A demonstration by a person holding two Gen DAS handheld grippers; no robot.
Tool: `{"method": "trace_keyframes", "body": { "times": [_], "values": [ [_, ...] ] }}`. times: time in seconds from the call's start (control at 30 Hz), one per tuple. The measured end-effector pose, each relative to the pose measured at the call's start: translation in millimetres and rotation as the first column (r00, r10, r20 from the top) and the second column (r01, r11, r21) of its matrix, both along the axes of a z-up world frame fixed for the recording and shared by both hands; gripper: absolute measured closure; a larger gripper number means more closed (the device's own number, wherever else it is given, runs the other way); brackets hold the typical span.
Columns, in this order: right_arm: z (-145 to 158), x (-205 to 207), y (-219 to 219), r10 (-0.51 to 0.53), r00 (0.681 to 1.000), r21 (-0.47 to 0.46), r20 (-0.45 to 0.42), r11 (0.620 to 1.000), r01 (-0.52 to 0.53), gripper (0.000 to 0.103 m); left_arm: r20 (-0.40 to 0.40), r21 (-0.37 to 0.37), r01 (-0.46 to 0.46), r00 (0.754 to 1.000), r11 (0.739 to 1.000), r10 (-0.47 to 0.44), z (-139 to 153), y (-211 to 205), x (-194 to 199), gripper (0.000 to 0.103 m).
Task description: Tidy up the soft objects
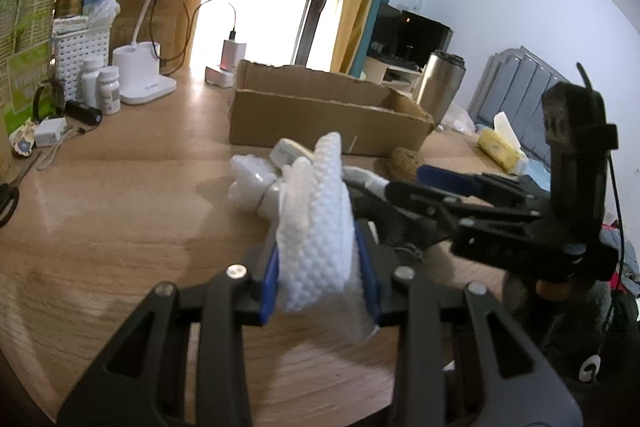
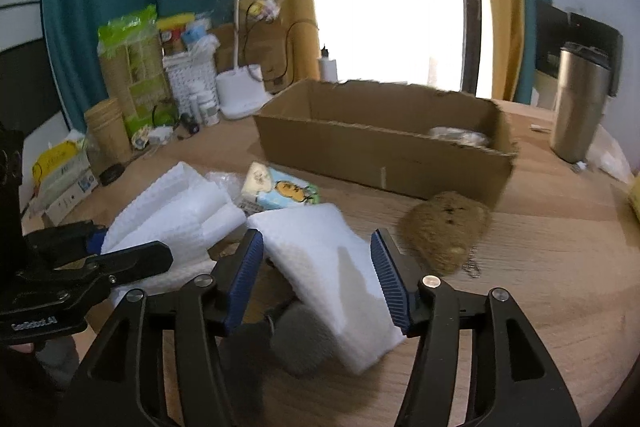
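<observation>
The left hand-held gripper was clamped on a white foam sheet. The right hand-held gripper stood apart around a foam pad on the bench — unpressed, so it could slip short of the box at 12 o'clock.

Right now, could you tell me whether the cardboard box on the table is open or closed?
Open. The cardboard box has no lid or flaps over it; its torn top edge is bare and something pale lies inside, near its right end.

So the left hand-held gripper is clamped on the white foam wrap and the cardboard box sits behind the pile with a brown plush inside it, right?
Not quite. The brown plush lies on the table in front of the cardboard box, as the right wrist view shows. The left hand-held gripper is clamped on the white foam wrap.
</observation>
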State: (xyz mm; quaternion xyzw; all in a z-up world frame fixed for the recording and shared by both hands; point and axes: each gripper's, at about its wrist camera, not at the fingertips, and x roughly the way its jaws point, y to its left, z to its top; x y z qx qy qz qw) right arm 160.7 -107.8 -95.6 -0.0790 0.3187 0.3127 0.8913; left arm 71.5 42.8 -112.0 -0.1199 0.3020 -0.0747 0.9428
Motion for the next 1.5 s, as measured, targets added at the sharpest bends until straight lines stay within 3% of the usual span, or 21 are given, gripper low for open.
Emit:
{"method": "trace_keyframes", "body": {
  "times": [0.07,0.1,0.13,0.23,0.33,0.57,0.83,1.5],
  "values": [
    [-5.1,2.1,6.9,0.015,1.0,-0.028,-0.014,0.999,-0.015,0.044,-0.004,-0.004,-0.004,1.0,1.0,0.004,-1.0,2.8,1.2,0.068],
    [-7.2,2.7,9.4,0.025,0.999,-0.037,-0.023,0.999,-0.025,0.049,-0.006,-0.006,-0.006,1.0,1.0,0.006,-1.2,4.5,1.9,0.068],
    [-8.1,2.7,10.8,0.034,0.999,-0.041,-0.028,0.999,-0.035,0.066,-0.006,-0.008,-0.006,1.0,1.0,0.006,-1.4,5.5,2.3,0.068],
    [-6.6,1.6,13.4,0.04,0.999,-0.058,-0.012,0.997,-0.04,0.087,-0.006,-0.01,-0.001,1.0,1.0,0.001,-0.6,4.9,4.6,0.068],
    [-2.5,0.3,14.3,0.052,0.999,-0.061,0.003,0.997,-0.052,0.094,-0.002,-0.01,0.004,1.0,1.0,-0.004,1.5,3.1,6.6,0.068],
    [15.1,-1.2,8.9,0.071,0.997,-0.017,0.042,0.997,-0.07,0.094,0.014,-0.005,0.002,1.0,1.0,-0.002,11.9,1.0,9.7,0.068],
    [16.0,5.4,-0.4,0.076,0.997,-0.007,0.016,0.997,-0.076,0.094,0.021,0.011,0.007,1.0,1.0,-0.007,19.9,-7.2,13.5,0.068],
    [74.7,16.4,-29.9,0.039,0.988,0.073,0.152,0.996,-0.051,0.095,0.096,0.062,-0.01,0.995,0.998,0.004,69.3,-14.4,39.1,0.068]
  ]
}}
